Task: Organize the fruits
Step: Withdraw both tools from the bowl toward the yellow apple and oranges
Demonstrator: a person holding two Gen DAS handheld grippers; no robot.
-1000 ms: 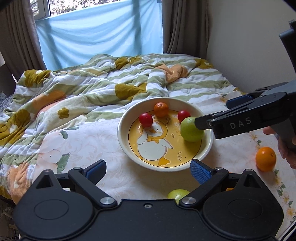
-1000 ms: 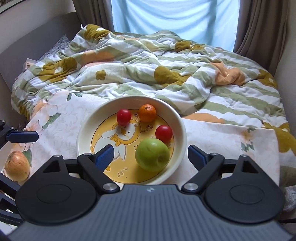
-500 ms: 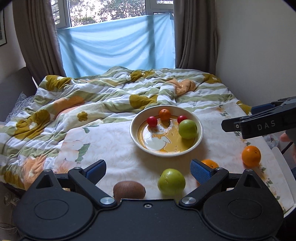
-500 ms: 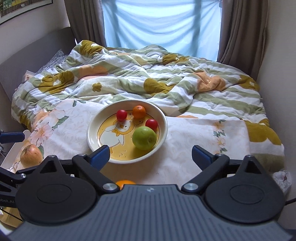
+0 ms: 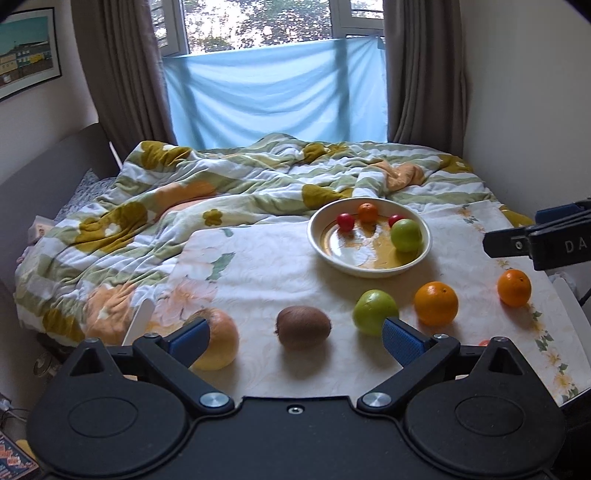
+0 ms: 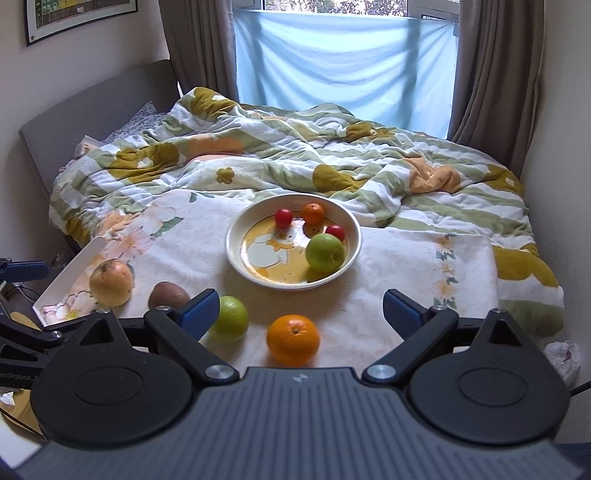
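From my left wrist view, the yellow apple (image 5: 218, 343) at lower left is partly covered by my own blue finger pad (image 5: 188, 341). A reddish sliver (image 5: 484, 342) at lower right is too hidden to name. The right gripper (image 5: 517, 236) is cut off by the right edge. In the right wrist view, the green apple (image 6: 231, 319) sits half behind a pad, and the framed picture (image 6: 79, 16) is clipped at upper left.

glossy ceramic bowl (image 6: 236, 254) on smooth matt cloth (image 6: 406, 266); beside the bowl fuzzy matt kiwi (image 5: 303, 327), dimpled shiny orange (image 6: 293, 339)
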